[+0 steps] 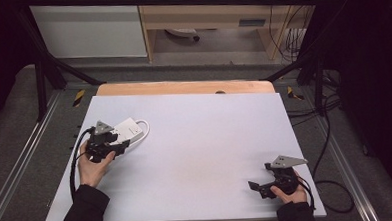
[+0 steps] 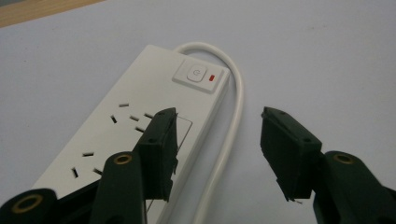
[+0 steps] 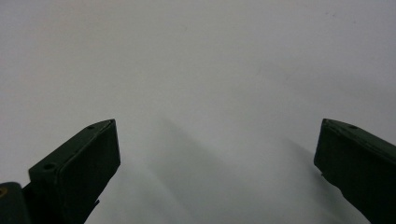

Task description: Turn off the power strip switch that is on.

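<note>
A white power strip [image 1: 127,131] with a looped white cable [image 1: 144,127] lies at the left of the white table top. Its switch [image 2: 200,73] with a red light faces up. My left gripper [image 1: 116,144] hovers over the strip's near end, open. In the left gripper view one jaw sits above the strip's [image 2: 135,116] sockets and the other beyond the cable [image 2: 229,135], so the left gripper [image 2: 219,135] straddles the strip's right edge and cable. My right gripper [image 1: 255,187] rests open near the table's front right corner, and the right gripper [image 3: 215,149] has only bare table between its jaws.
The white table top [image 1: 205,150] has a wooden strip [image 1: 183,87] along its far edge. Black frame bars [image 1: 47,67] stand at both back corners. Black cables [image 1: 331,149] trail off the right side.
</note>
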A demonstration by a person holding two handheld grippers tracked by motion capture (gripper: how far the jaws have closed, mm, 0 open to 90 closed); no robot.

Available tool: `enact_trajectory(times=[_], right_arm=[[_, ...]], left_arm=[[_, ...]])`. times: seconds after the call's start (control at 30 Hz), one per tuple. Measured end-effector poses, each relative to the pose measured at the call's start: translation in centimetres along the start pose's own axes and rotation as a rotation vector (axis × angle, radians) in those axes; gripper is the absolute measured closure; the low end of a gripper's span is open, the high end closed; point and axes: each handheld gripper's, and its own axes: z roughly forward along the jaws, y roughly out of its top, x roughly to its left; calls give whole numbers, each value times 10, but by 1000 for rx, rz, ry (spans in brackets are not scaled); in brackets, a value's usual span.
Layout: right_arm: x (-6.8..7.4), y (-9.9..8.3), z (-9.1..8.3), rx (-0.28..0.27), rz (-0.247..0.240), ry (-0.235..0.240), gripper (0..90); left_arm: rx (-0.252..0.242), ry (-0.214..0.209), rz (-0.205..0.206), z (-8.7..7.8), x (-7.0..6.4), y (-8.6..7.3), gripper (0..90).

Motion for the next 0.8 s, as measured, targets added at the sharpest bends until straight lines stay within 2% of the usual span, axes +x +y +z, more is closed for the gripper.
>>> enact_trajectory(times=[0.2,0.43,0.8], right_arm=[[0,0,0,1,-2,-1,9],[0,0,0,2,-2,-1,9],[0,0,0,2,-1,-1,9]], left_arm=[[6,2,2,5,-2,0,519],[15,22,-8,9,2,-1,638],[15,42,-12,14,8,-2,768]])
